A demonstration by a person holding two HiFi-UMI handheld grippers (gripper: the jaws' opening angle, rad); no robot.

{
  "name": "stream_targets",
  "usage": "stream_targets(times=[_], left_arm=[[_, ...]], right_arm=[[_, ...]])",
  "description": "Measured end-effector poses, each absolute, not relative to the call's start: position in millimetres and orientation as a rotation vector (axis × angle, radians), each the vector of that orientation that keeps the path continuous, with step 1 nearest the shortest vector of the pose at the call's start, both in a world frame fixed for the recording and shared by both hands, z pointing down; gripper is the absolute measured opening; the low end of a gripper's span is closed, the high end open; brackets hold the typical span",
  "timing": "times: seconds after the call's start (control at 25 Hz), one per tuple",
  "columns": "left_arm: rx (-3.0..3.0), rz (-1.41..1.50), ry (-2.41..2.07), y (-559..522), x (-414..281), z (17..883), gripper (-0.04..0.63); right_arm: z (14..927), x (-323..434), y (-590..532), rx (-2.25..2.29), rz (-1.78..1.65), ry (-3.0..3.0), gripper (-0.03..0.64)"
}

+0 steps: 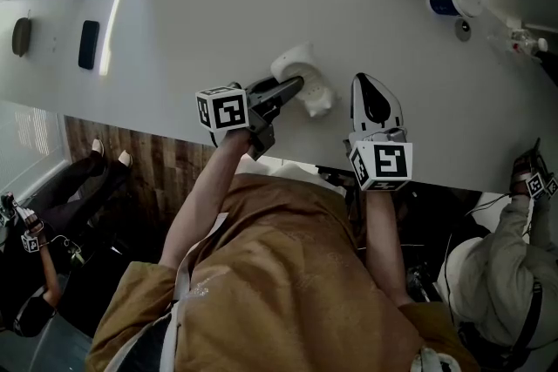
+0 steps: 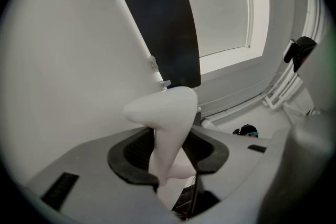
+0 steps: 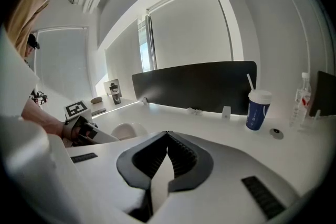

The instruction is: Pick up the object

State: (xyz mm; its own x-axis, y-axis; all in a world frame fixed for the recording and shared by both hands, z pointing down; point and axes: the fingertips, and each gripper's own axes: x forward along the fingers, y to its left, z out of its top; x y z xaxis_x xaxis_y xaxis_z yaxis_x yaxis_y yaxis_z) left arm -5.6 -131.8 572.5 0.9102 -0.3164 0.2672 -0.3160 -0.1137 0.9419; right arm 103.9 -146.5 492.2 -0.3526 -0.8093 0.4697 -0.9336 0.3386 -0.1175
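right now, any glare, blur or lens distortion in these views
Head view: a bright glare streak runs down the table at left. Left gripper view: strong fisheye, dark corners, the close white object looks soft. Right gripper view: fisheye too, the window bright behind the dark screen.

White table [image 1: 218, 13] bears a lidded blue cup [image 1: 446, 0], a clear bottle [image 1: 521, 39] and a dark slab [image 1: 88, 44]
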Motion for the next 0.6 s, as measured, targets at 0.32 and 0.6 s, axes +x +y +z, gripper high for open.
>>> stream_targets(times=[0.32,0.6], left_arm=[[1.783,-0.038,-0.508,-129,-12,552,0.166],[1.858,-0.052,-0.544,-130,-18,532,0.166]], right_arm=[[485,95,-131,1.547,0.5,-2.301,0.008],[469,94,-123,1.564,0.464,-2.319,0.008]])
